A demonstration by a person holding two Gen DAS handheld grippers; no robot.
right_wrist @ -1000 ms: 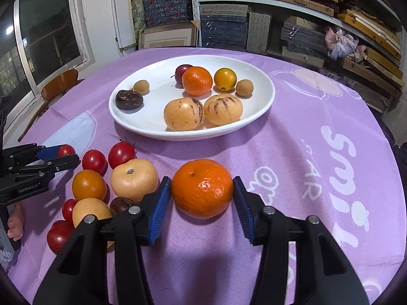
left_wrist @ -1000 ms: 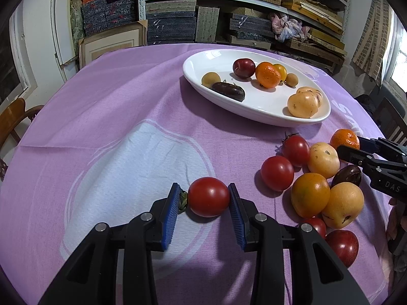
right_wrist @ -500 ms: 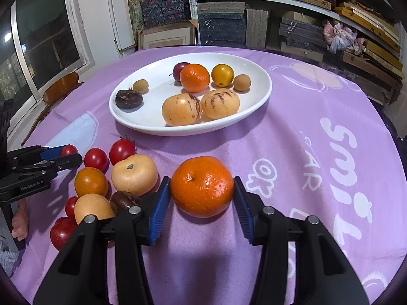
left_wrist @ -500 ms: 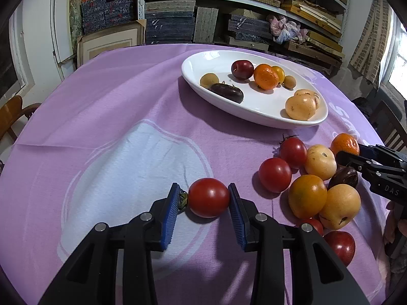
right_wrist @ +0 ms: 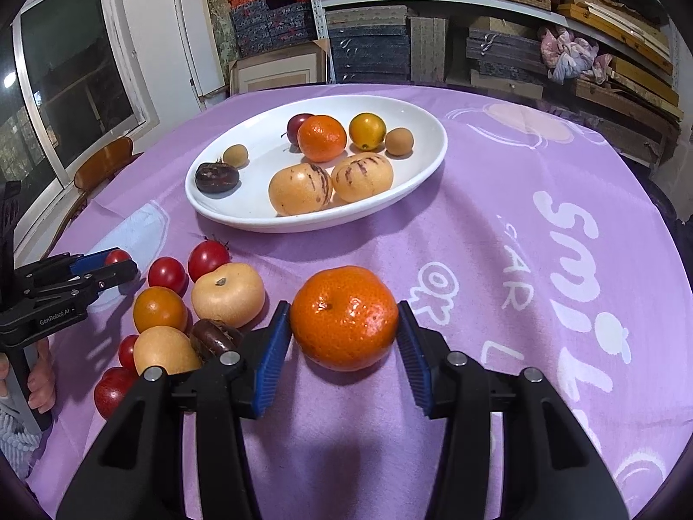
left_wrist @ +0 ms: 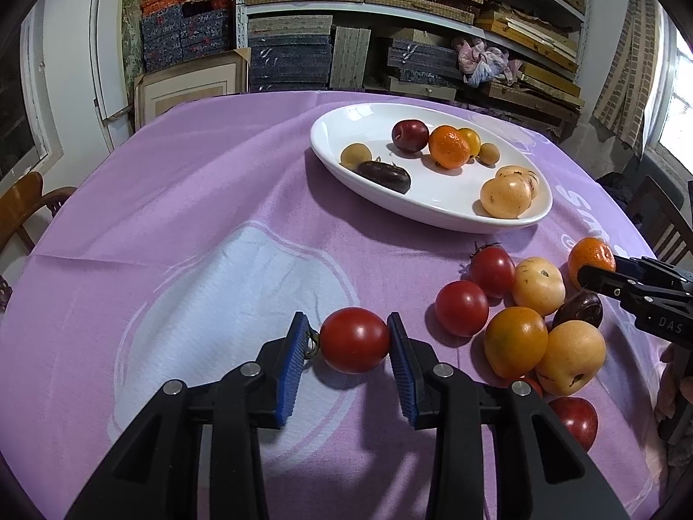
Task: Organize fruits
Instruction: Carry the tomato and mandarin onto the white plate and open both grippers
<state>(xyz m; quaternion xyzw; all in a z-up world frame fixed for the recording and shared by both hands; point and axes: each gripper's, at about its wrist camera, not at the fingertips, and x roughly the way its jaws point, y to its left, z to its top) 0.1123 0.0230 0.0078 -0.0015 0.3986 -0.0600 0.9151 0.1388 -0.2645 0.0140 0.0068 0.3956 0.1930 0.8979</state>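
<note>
Left gripper [left_wrist: 351,342] pinches a glossy red tomato [left_wrist: 354,340], stem end w/ dried calyx against one blue pad, low over the purple-clothed bench [left_wrist: 195,199]. Right gripper [right_wrist: 344,325] clamps a dimpled orange mandarin [right_wrist: 344,318] just beside the loose fruit pile [right_wrist: 190,316], near the white oval dish [right_wrist: 429,160].

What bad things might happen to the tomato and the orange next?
The left tongs pinch the round tomato only at its sides, so it might slip out and roll. The right tongs hold the orange close beside the loose fruit pile, so swinging toward the white dish might knock those away.
</note>
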